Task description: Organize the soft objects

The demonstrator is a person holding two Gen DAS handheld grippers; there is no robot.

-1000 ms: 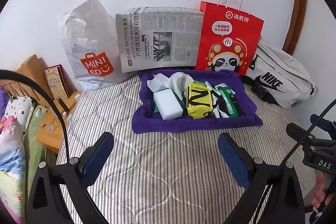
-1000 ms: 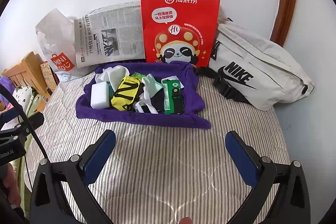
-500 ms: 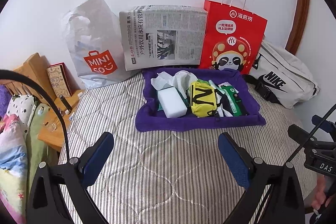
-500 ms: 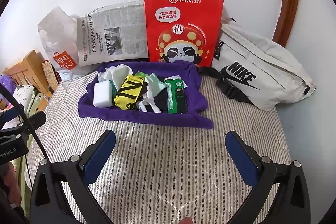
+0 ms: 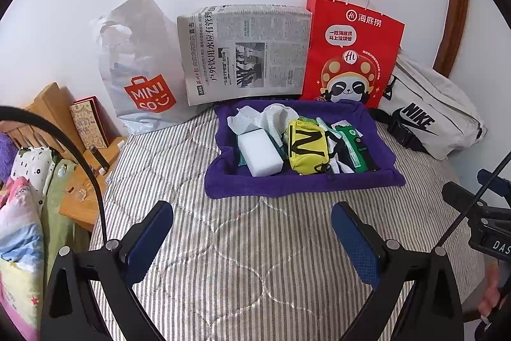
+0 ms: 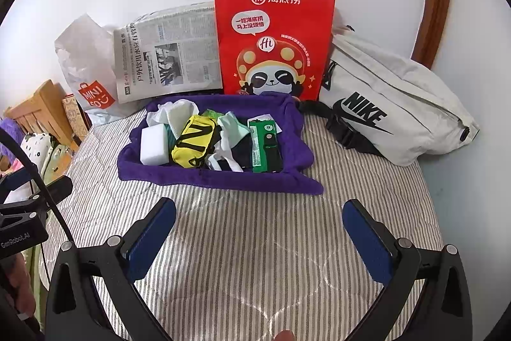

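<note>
Across the striped bed (image 5: 242,245), everything sits a little nearer and lower in both views than a moment ago, so both grippers have eased forward toward the wall; nothing on the bed has shifted. Against that wall stand the white Nike bag (image 6: 392,117), the red paper bag (image 6: 274,43), a newspaper-wrapped box (image 5: 246,53) and a Miniso bag (image 5: 140,69). Before them lies the purple cloth tray (image 5: 303,184), holding the soft things: a white sponge block (image 5: 260,151), a yellow pouch (image 5: 306,146), crumpled white cloth (image 5: 274,117) and a green pack (image 6: 265,143). This could be sorted or awaiting sorting. The left gripper (image 5: 252,242) and right gripper (image 6: 258,238) hang spread wide, holding nothing, short of the tray.
</note>
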